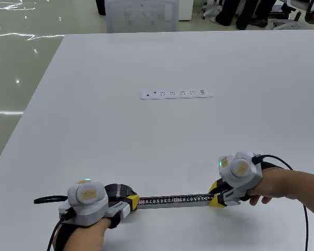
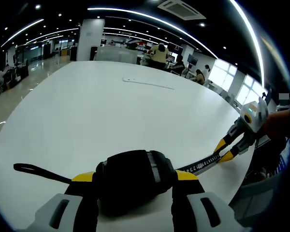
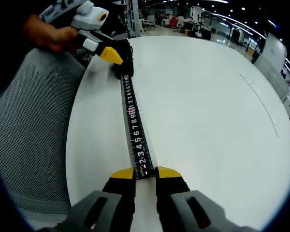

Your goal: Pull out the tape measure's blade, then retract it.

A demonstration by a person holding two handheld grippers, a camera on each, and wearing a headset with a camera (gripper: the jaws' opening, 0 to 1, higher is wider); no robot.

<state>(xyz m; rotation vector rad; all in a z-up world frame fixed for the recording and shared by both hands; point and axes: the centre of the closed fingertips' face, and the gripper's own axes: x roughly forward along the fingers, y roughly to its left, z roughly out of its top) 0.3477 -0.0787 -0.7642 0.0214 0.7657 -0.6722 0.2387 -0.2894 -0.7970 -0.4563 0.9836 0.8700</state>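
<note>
A black tape measure case [image 1: 119,192] [image 2: 133,180] rests near the table's front edge, and my left gripper [image 1: 130,202] [image 2: 135,177] is shut on it. Its wrist strap [image 1: 48,199] [image 2: 38,172] trails off to the left. The dark blade [image 1: 172,199] [image 3: 134,124] with printed numbers is drawn out to the right, low over the table. My right gripper [image 1: 214,199] [image 3: 145,171] is shut on the blade's end. In the left gripper view the blade [image 2: 203,164] runs to the right gripper [image 2: 227,151]; in the right gripper view the left gripper [image 3: 117,57] holds the case [image 3: 125,65].
A white power strip [image 1: 176,94] [image 2: 147,83] lies flat near the middle of the white table [image 1: 162,130]. A grey mesh chair back [image 3: 29,140] stands beside the table's near edge. Chairs and people are beyond the far end.
</note>
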